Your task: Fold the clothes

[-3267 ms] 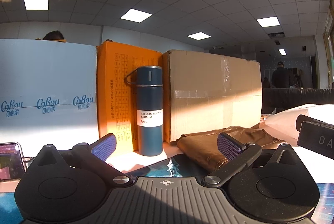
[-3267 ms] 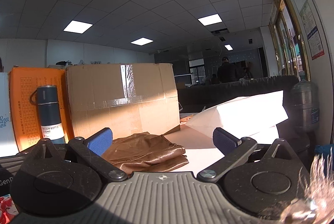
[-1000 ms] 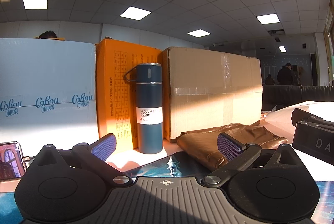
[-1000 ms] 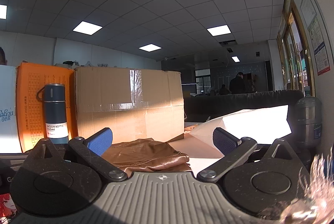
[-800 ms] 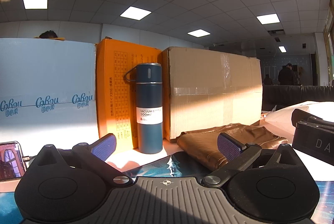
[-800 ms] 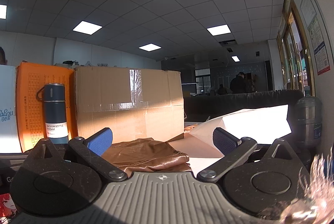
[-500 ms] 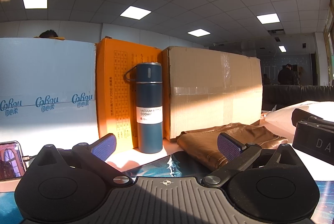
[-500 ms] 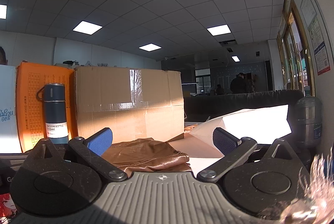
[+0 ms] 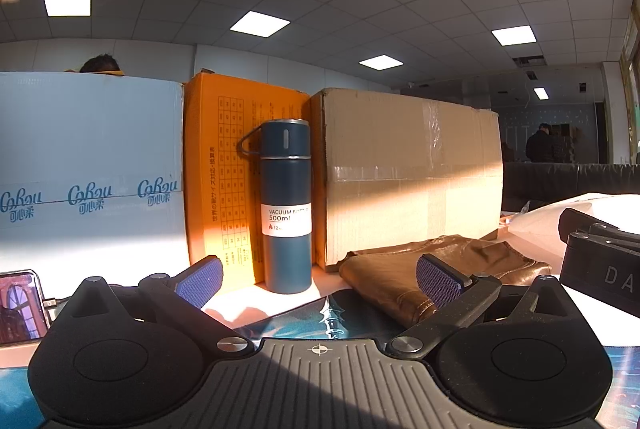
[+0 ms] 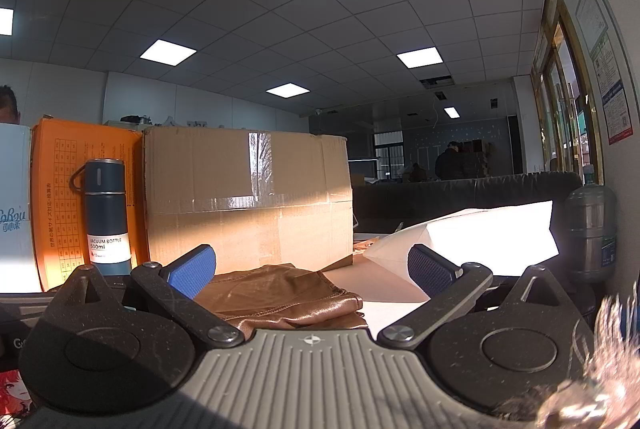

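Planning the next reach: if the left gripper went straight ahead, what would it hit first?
Probably the upright dark blue vacuum bottle, which stands between the open left gripper fingers' line; depth is unclear. The folded brown leather garment lies right.

Left tongs (image 9: 318, 275): spread wide, blue-padded fingers (image 9: 199, 281) at lower left and lower right of centre in the left wrist view, nothing held between them. Body level, low in the frame, pointing forward.

Right tongs (image 10: 311, 269): likewise spread wide, blue pads (image 10: 192, 270) angled outward in the lower middle of the right wrist view, nothing gripped. Body level. Its dark housing also shows at the right edge of the left wrist view.
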`<state>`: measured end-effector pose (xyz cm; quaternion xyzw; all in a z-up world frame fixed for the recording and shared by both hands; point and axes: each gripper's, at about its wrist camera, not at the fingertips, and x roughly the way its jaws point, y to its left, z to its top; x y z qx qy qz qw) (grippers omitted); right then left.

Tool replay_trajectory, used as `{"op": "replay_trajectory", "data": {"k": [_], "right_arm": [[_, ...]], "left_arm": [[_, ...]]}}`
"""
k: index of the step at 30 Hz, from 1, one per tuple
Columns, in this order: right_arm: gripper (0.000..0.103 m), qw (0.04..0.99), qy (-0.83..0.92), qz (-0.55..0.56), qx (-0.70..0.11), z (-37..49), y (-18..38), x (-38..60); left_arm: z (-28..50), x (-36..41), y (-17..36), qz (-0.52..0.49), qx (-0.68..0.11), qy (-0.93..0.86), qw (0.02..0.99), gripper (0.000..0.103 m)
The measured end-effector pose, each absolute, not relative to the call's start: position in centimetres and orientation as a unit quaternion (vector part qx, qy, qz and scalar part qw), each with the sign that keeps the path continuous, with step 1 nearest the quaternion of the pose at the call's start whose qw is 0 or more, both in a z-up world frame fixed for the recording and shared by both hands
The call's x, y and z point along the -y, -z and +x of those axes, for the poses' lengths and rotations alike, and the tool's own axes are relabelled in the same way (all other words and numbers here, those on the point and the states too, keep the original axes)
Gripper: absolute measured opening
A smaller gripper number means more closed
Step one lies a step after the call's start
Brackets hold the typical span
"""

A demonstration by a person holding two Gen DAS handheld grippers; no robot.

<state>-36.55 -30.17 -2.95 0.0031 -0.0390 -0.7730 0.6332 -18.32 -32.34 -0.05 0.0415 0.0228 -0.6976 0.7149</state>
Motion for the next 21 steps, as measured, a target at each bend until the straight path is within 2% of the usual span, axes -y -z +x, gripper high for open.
{"op": "replay_trajectory", "data": {"k": [21], "right_arm": [[0.103, 0.634, 0.773, 0.004, 0.039, -36.42, 2.9, 30.2]], "left_arm": [[-18.35, 32.29, 0.1, 0.043, -0.023, 0.7, 0.712, 0.103]]}}
